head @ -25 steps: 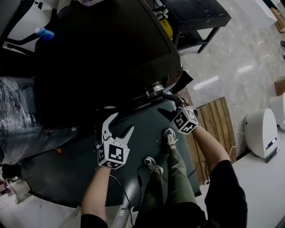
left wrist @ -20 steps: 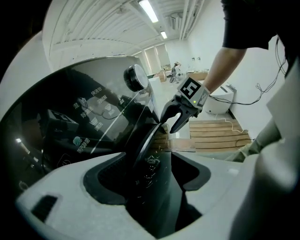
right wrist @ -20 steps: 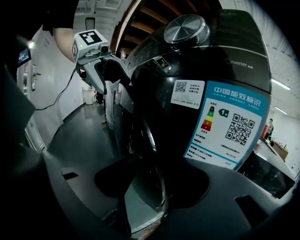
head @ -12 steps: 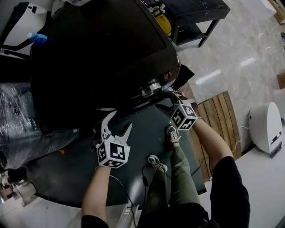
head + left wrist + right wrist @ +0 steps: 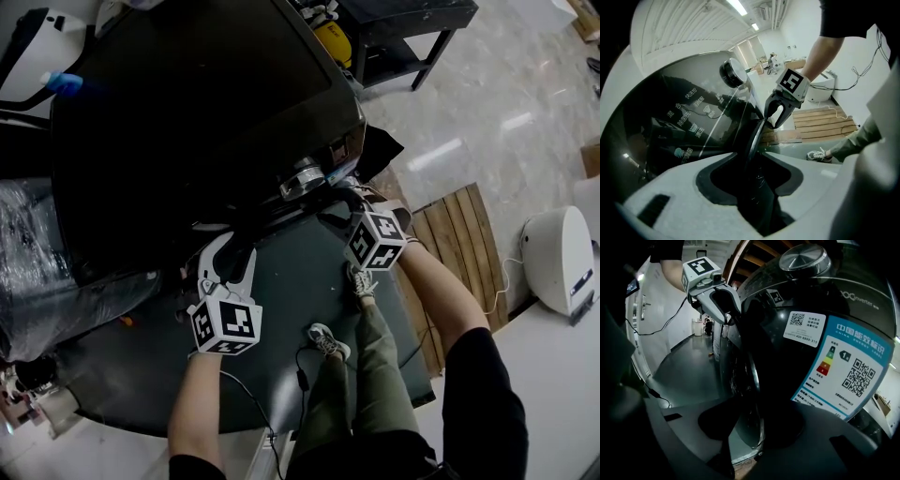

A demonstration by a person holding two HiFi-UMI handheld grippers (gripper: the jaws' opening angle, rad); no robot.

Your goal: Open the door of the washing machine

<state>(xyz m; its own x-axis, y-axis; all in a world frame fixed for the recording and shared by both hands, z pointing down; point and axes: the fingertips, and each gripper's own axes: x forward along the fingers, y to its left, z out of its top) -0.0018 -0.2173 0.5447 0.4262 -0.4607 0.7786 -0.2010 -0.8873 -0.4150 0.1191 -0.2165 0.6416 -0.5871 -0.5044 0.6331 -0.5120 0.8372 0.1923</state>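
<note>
While the black front-loading washing machine (image 5: 187, 112) fills the upper left of the head view, its round dark-glass door (image 5: 754, 133) sits on the machine's front, along the lower right edge of that dark bulk. The left gripper (image 5: 232, 255) reaches up from the lower left and has its jaws closed on the door's dark rim. In the left gripper view that rim runs up between both jaws from the bottom centre. The right gripper (image 5: 339, 211) comes in just right of centre. In the right gripper view its jaws clamp the door's chrome ring at the lower middle.

Each gripper shows high up in the other's view, astride the same rim. A round silver dial (image 5: 804, 258) sits at the top of the right gripper view, above a blue and white energy label (image 5: 843, 366) at the right. How far the door stands ajar cannot be told. Both grippers hang over a dark green floor mat (image 5: 281, 309) at mid-frame in the head view, with a slatted wooden pallet (image 5: 459, 248) to its right.
</note>
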